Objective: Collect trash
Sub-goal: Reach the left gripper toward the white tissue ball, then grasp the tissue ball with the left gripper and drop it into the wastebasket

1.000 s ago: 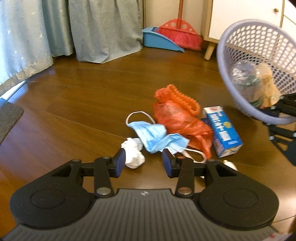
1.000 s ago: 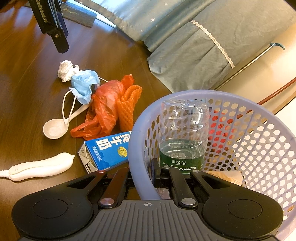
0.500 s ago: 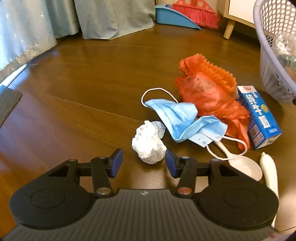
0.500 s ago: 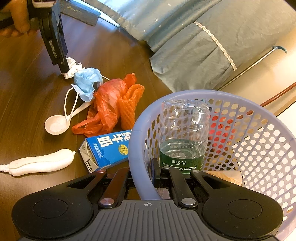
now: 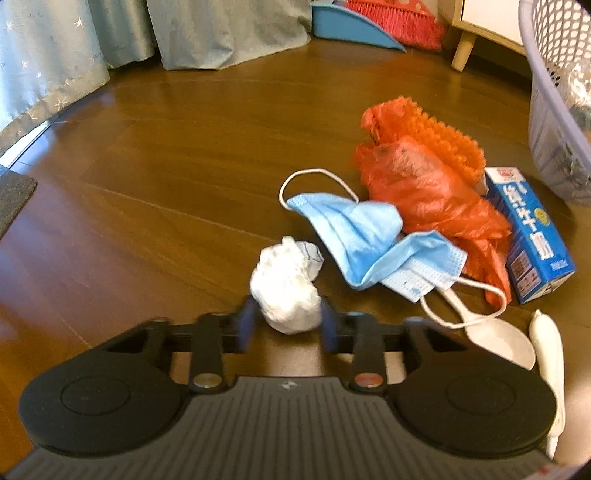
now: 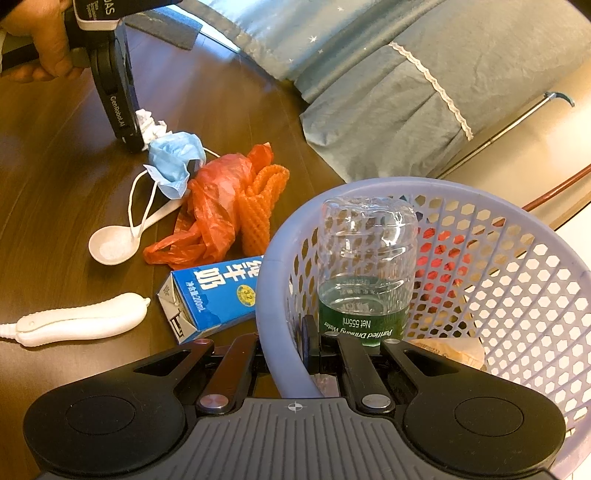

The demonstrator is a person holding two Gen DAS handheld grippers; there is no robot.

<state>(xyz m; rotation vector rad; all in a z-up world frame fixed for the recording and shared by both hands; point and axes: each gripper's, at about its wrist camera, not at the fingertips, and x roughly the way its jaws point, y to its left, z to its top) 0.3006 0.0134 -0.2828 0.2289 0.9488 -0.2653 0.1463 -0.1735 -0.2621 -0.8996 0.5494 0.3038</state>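
Observation:
A crumpled white paper ball (image 5: 286,291) lies on the wood floor, and my left gripper (image 5: 287,321) has its blue pads pressed against both its sides. The right wrist view shows that same gripper (image 6: 136,142) tip-down on the paper ball (image 6: 149,123), held by a hand (image 6: 40,48). My right gripper (image 6: 282,347) is shut on the rim of the lilac basket (image 6: 280,280), which holds a plastic bottle (image 6: 365,269). Beside the ball lie a blue face mask (image 5: 362,240), an orange plastic bag (image 5: 424,188), a blue milk carton (image 5: 528,229) and a white spoon (image 5: 502,339).
An orange foam net (image 5: 443,136) sits behind the bag, and a white ribbed object (image 5: 546,350) lies by the spoon. Grey curtains (image 5: 221,33), a blue dustpan (image 5: 351,26) with a red broom (image 5: 399,18) and a cabinet leg (image 5: 461,55) line the far side.
My left gripper moved forward and down to the paper ball, and its fingers narrowed onto it. The right gripper stayed on the basket rim.

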